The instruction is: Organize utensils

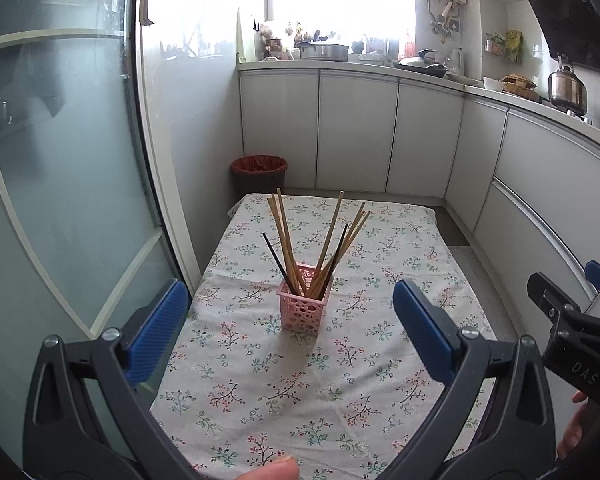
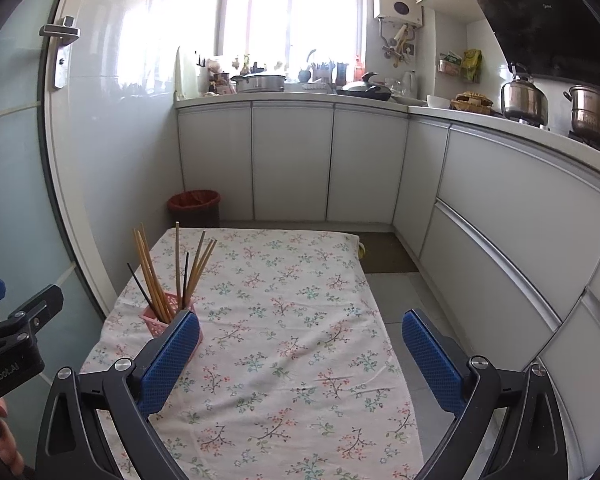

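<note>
A pink perforated holder [image 1: 303,307] stands upright on the floral tablecloth [image 1: 320,380], filled with several wooden chopsticks [image 1: 286,240] and two black ones that fan outward. My left gripper [image 1: 290,320] is open, its blue pads wide apart on the near side of the holder with nothing between them. In the right wrist view the holder [image 2: 153,320] sits at the left, partly hidden by the left blue pad. My right gripper [image 2: 300,344] is open over bare cloth, empty. The chopsticks [image 2: 168,276] rise above that pad.
A dark bin with a red liner [image 1: 259,172] stands beyond the table's far end. White cabinets [image 2: 292,160] run along the back and right, with pots on the counter. A frosted glass door [image 1: 60,160] borders the left. A strip of floor [image 2: 396,292] lies right of the table.
</note>
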The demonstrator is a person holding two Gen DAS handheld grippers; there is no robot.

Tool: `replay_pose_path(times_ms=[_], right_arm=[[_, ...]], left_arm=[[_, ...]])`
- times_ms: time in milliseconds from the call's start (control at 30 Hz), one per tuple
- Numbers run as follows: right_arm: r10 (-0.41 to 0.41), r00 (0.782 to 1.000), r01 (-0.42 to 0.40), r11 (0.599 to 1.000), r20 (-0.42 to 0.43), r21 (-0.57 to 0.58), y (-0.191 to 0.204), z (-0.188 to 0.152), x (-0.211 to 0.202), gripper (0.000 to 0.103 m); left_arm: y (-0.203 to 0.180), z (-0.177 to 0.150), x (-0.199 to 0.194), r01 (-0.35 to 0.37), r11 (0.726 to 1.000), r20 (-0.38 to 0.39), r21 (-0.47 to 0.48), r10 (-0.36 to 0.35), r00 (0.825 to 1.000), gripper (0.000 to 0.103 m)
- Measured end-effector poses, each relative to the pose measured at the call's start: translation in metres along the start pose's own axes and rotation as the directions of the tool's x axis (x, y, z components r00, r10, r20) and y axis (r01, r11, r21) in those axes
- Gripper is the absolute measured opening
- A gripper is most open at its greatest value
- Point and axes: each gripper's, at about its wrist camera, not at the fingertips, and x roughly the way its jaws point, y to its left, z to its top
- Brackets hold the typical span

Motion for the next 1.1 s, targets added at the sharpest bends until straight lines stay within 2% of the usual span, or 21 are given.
replay_pose_path(times_ms=[1100], right_arm=[[0.005,1.000,-0.005,1.000,-0.001,0.016,0.000,0.001,0.001,0.102]], left_arm=[[-0.007,-0.001,-0.012,-0.007,1.000,0.033,-0.005,0.007,0.999,0.102]])
